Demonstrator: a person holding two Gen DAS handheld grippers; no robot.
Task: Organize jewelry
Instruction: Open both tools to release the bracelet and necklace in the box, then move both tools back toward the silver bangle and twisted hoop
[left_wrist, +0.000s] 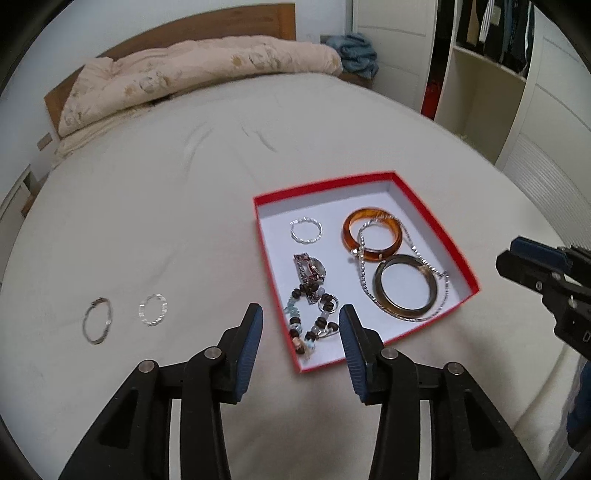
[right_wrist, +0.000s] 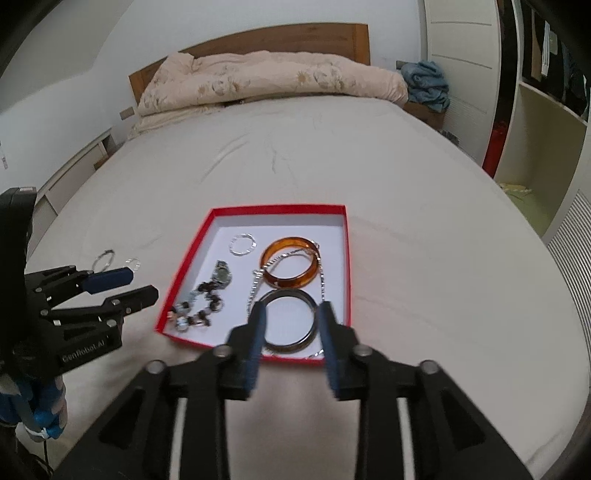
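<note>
Red box (left_wrist: 436, 225) on the bed (left_wrist: 166, 229) held two thick bangles, two silver rings lay outside, and both grippers' jaws stood open, empty.

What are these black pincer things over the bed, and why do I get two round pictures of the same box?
No robot here: a person holds a two-fingered claw in each hand, and each claw carries a wide-angle camera looking along its fingers. One picture comes from the left claw, the other from the right claw; each also glimpses its partner at the edge.

On the bed lies a shallow red box holding an amber bangle, a dark bangle, a silver chain, a thin silver ring, a watch and a beaded bracelet. Two more silver rings lie outside on the sheet.

Both claws are open and hold nothing.
</note>
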